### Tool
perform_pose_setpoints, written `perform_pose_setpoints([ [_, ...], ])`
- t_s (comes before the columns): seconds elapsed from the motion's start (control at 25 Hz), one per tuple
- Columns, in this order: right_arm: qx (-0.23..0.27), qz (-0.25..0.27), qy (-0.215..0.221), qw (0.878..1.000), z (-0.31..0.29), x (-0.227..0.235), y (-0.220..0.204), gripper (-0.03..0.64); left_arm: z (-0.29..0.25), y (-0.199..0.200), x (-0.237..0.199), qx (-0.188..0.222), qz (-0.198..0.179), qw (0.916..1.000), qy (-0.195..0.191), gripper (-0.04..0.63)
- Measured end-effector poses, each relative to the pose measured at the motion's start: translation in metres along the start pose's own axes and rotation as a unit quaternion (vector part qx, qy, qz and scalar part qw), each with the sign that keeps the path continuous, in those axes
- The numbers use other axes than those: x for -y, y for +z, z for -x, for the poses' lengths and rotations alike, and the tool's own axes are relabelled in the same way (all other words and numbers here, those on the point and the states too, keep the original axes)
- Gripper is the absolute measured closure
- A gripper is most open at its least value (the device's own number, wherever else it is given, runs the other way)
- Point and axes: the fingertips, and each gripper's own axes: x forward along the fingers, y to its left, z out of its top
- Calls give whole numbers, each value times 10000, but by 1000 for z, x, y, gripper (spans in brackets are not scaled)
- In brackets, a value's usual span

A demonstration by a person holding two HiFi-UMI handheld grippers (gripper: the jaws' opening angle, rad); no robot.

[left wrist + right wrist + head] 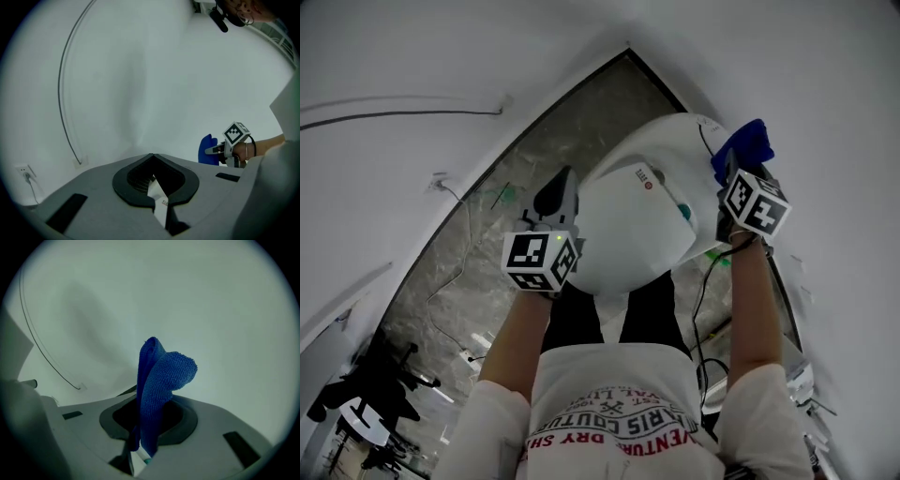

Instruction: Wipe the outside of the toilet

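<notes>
By the toilet [628,234], right gripper [728,169] fingers grip a blue cloth [157,390] — left gripper [151,156] fingers together, seemingly empty.

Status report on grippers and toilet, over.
Left gripper shut, empty. Right gripper shut on blue cloth. Cloth free beside toilet, not wiping. Nothing in the way.

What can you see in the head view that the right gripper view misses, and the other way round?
Only the head view shows the white toilet, the left hand-held gripper near it, and the dark marbled floor. Only the right gripper view shows, close up, the right hand-held gripper with its jaws shut on the blue cloth, with bare wall behind. Both views show that cloth.
</notes>
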Motion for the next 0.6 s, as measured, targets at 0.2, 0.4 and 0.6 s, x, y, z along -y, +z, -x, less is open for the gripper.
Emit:
perform_pose_setpoints([
  [0.2,-440,867,283,9949,-64,7,10,540,-16,-16,-1,146,315,9974,629,589],
  [0.4,-824,1744,767,9782,-119,-4,-3,540,-27,-44,-15,170,494,9921,1143,590],
  [0.6,-1122,2867,1255,9431,-157,-44,-9,540,-22,-74,-36,143,671,9828,1717,589],
])
